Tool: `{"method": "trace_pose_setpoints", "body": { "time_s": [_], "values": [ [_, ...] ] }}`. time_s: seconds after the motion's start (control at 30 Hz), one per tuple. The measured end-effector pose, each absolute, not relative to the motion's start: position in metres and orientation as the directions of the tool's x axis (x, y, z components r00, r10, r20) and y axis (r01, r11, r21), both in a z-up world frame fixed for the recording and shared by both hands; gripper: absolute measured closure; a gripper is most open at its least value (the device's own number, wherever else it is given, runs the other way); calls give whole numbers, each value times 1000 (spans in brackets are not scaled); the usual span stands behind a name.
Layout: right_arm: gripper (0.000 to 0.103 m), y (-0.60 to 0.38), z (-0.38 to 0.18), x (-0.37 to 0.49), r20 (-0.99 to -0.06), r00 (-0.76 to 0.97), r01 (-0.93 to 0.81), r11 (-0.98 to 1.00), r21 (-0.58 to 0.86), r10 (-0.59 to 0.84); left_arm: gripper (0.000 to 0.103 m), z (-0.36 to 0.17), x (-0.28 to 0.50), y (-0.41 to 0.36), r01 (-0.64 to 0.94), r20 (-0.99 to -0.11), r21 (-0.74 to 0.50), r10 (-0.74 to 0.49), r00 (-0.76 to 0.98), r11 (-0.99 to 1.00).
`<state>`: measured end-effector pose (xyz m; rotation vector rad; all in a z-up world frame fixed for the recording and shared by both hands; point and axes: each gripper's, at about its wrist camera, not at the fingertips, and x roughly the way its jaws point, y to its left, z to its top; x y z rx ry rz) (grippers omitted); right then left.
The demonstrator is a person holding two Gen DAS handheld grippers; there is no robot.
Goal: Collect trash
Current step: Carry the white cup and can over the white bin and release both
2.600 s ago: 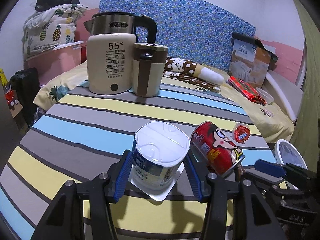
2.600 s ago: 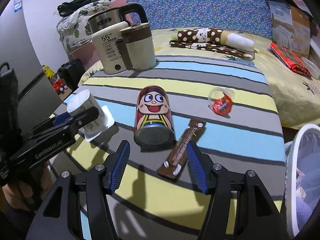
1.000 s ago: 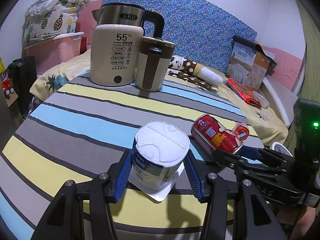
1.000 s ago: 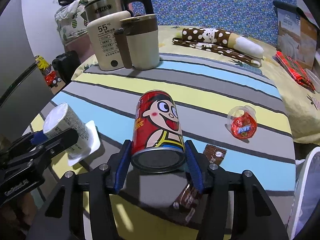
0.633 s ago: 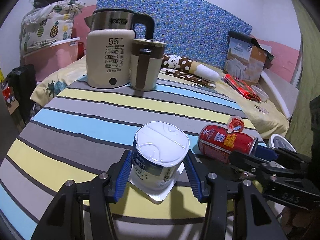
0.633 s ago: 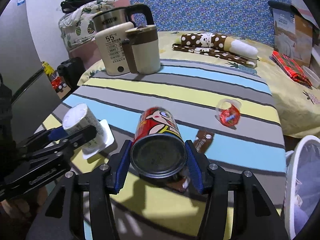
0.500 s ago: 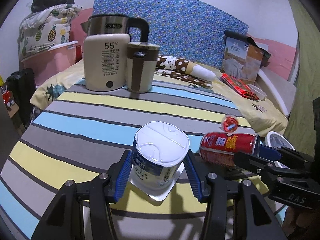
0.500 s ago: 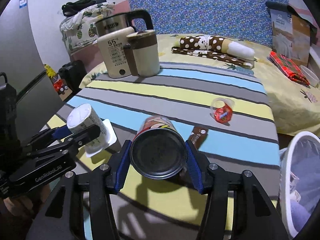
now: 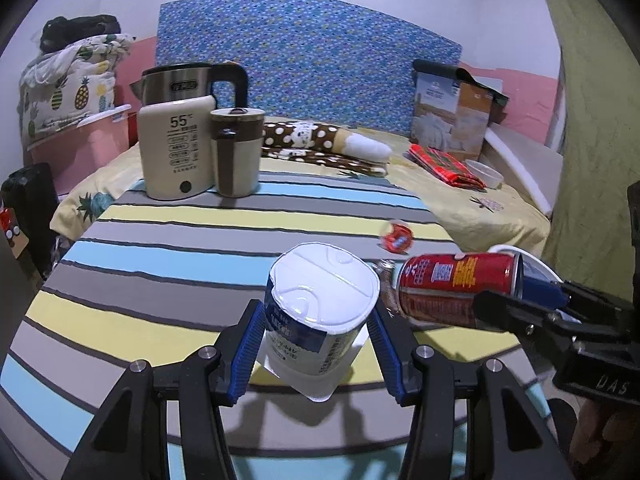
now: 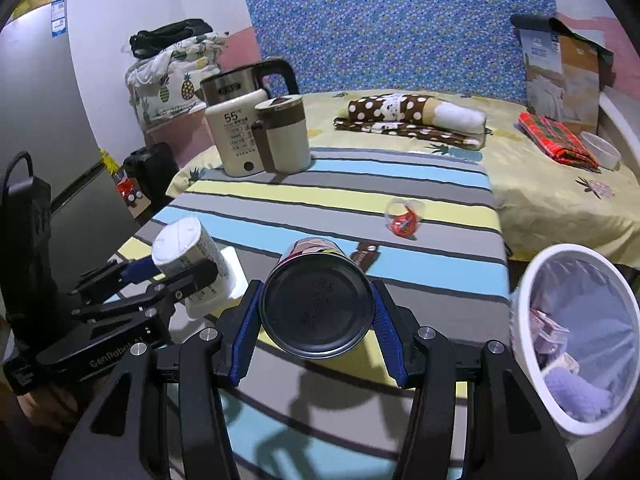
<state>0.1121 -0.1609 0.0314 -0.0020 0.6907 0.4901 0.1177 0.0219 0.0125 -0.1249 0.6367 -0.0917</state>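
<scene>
1. Since a second ago both grippers have risen off the striped table [image 9: 168, 236], carrying their loads with them; the can, then upright on the cloth, now lies tipped with its dark base toward the right wrist camera.
2. Left gripper [image 9: 316, 344] pinches the white yogurt cup [image 9: 320, 312] between its blue pads; a loose white lid flap hangs under the cup, clear of the table.
3. Right gripper [image 10: 316, 330] clamps the red cartoon can [image 10: 316, 300] by its sides, just left of the white trash bin [image 10: 576, 332].
4. On the table lie a brown wrapper [image 10: 365, 254], partly hidden, and what looks like a small jelly cup [image 10: 404, 220].
</scene>
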Motion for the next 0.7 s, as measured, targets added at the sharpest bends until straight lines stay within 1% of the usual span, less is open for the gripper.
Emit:
{"method": "trace_pose_setpoints", "body": {
  "time_s": [0.43, 0.7],
  "values": [
    [49, -202, 32, 92, -582, 698, -368, 906, 208, 417, 50, 21, 93, -22, 138, -594, -138, -194, 781, 981],
    [49, -235, 32, 84, -562, 736, -300, 926, 229, 378, 50, 27, 93, -58, 211, -597, -127, -245, 764, 969]
  ]
}}
